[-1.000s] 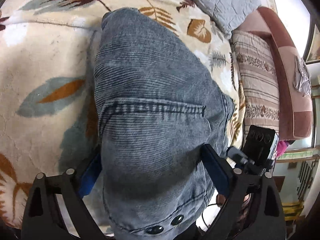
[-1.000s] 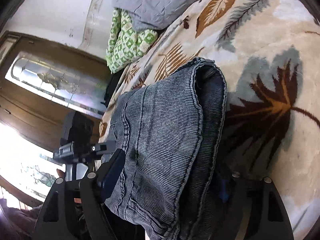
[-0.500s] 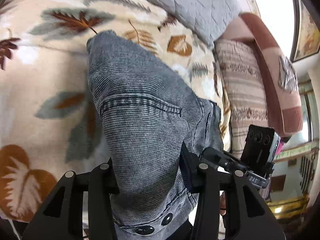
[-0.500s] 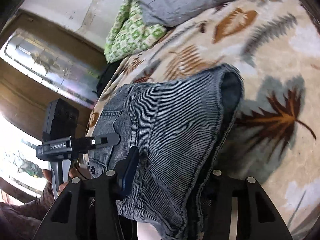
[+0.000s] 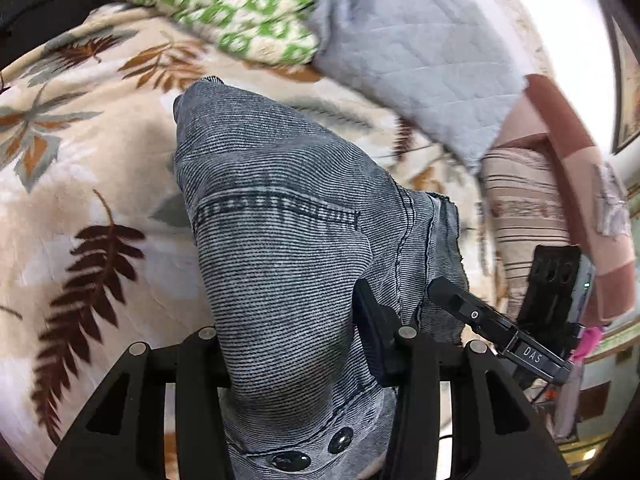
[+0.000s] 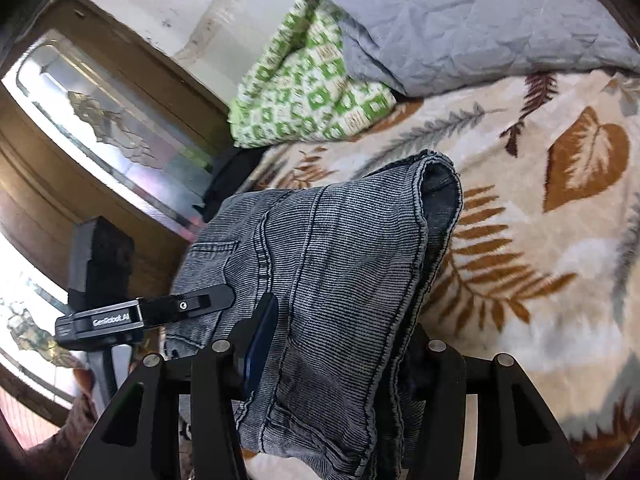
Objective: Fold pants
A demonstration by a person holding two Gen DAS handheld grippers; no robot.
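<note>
The folded grey corduroy pants [image 5: 280,200] hang in a bundle above the leaf-patterned blanket [image 5: 80,184], held at the waist end with the snap buttons nearest the left camera. My left gripper [image 5: 288,320] is shut on the pants, its blue pad [image 5: 368,312] pressing the cloth; the other finger is hidden behind the fabric. My right gripper [image 6: 340,340] is shut on the pants [image 6: 340,240] at the neighbouring edge, with a hem opening showing at the far end. Each view shows the other gripper alongside: the right gripper [image 5: 500,336] and the left gripper [image 6: 160,312].
A green-and-white patterned cloth [image 6: 304,92] and a grey quilted cover [image 5: 412,52] lie at the far end of the bed. A striped pillow [image 5: 520,200] and a brown cushion [image 5: 572,148] sit to the right. A wooden panel with glass [image 6: 100,128] stands to the left.
Both grippers closed on the pants, then lifted the bundle off the blanket and carried it toward the far end of the bed, so the green cloth and quilt came into view.
</note>
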